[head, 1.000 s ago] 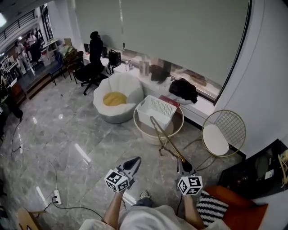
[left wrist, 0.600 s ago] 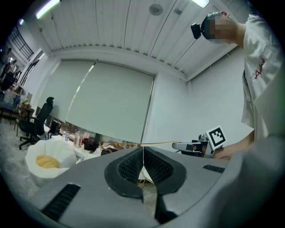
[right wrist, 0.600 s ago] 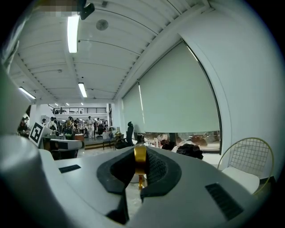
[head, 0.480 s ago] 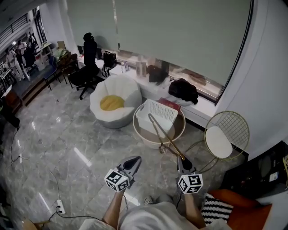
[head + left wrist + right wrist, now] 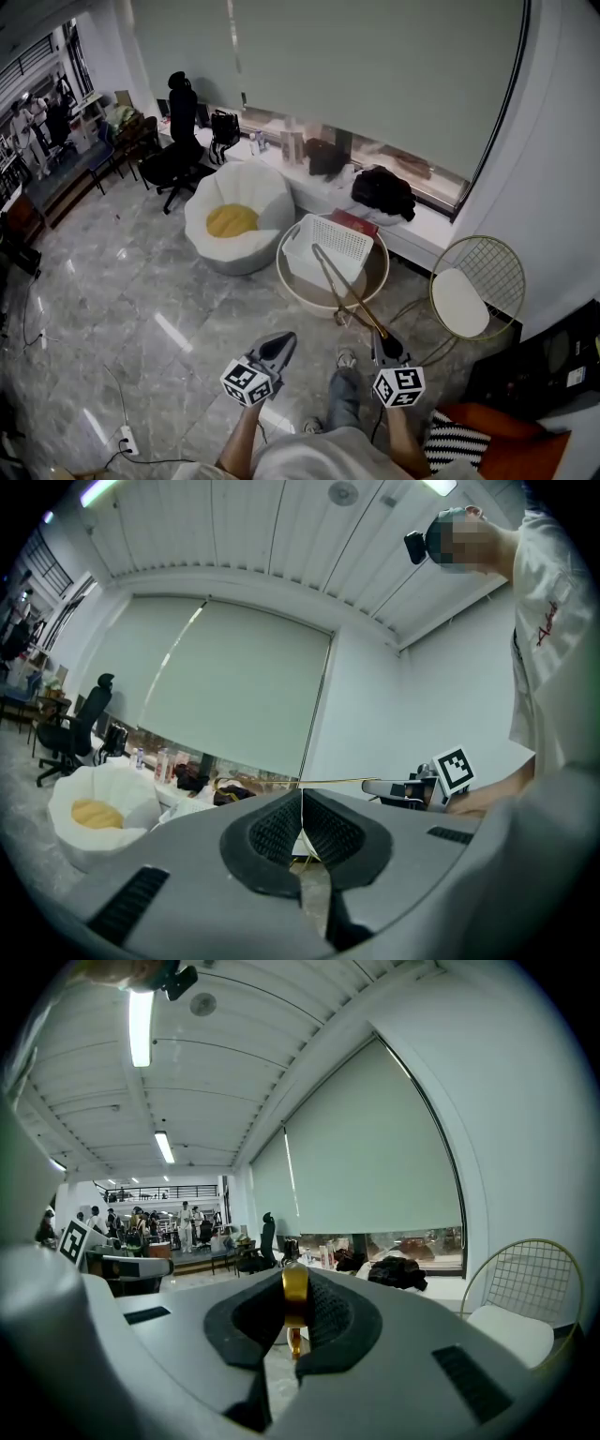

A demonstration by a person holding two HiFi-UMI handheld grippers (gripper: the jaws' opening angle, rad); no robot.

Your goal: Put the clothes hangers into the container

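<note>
Closer than a second ago, the white basket (image 5: 349, 241) lies up-frame of the right gripper (image 5: 379, 336), which clamps the gold clothes hanger (image 5: 343, 287), its long axis running up-left onto the basket; the left gripper (image 5: 283, 340) is closed and empty.

gold hanger (image 5: 347, 291); white lattice basket (image 5: 328, 246); beige tub (image 5: 300, 298); white beanbag (image 5: 253, 187), yellow cushion (image 5: 232, 221); grey veined floor (image 5: 141, 281); gold wire chair (image 5: 483, 255); black-white striped pillow (image 5: 448, 448).

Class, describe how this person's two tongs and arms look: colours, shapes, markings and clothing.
Both the left tongs and right tongs have grey, tapering shells with black ribbed pads. Each carries a white cube printed with black square markers. The person wears a white short-sleeved top.
</note>
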